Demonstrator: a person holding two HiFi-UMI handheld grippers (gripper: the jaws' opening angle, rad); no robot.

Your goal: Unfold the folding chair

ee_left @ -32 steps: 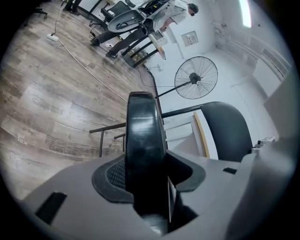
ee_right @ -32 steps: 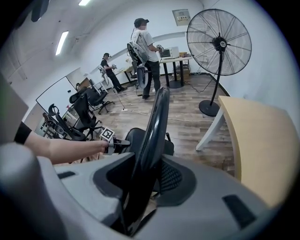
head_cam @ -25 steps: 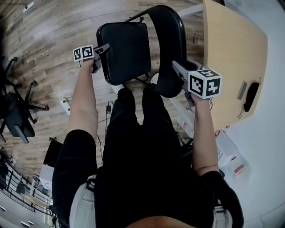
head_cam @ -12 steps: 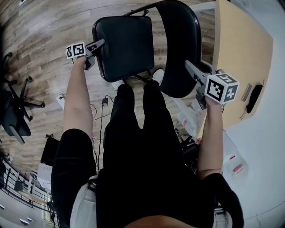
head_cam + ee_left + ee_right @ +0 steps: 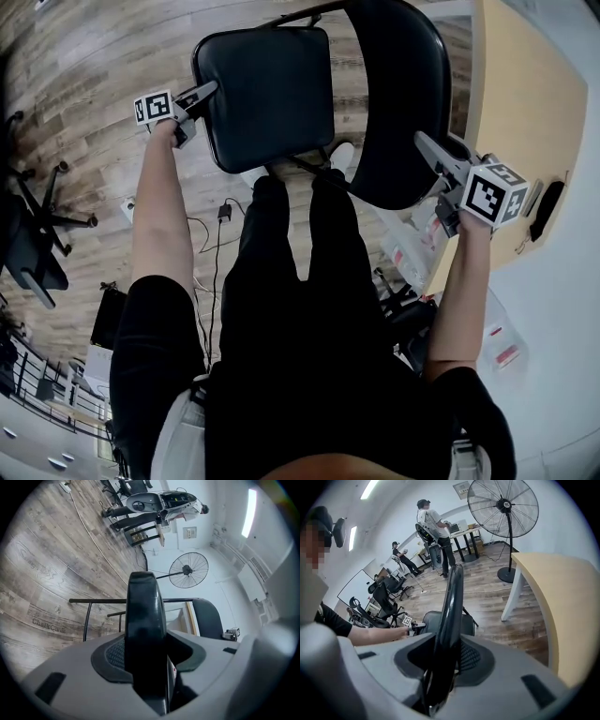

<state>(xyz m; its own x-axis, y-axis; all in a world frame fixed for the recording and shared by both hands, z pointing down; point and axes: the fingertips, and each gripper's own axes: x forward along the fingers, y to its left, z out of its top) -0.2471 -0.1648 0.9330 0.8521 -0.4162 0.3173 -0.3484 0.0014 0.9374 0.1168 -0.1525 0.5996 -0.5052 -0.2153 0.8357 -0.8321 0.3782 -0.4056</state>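
Left gripper (image 5: 208, 92) clamps seat (image 5: 272, 94) at 9 o'clock edge; right gripper (image 5: 427, 145), jaws just tightened, clamps backrest (image 5: 394, 94) at 4 o'clock edge.

You've got a black short-sleeved top (image 5: 309, 412) & black trousers (image 5: 281, 281) on, w/ the left gripper (image 5: 208, 92) & right gripper (image 5: 427, 145) both grey-bodied, each w/ a white cube (image 5: 155, 106) of black sq. markers.

Right gripper (image 5: 442, 663) jaws tight on chair backrest (image 5: 453, 597)
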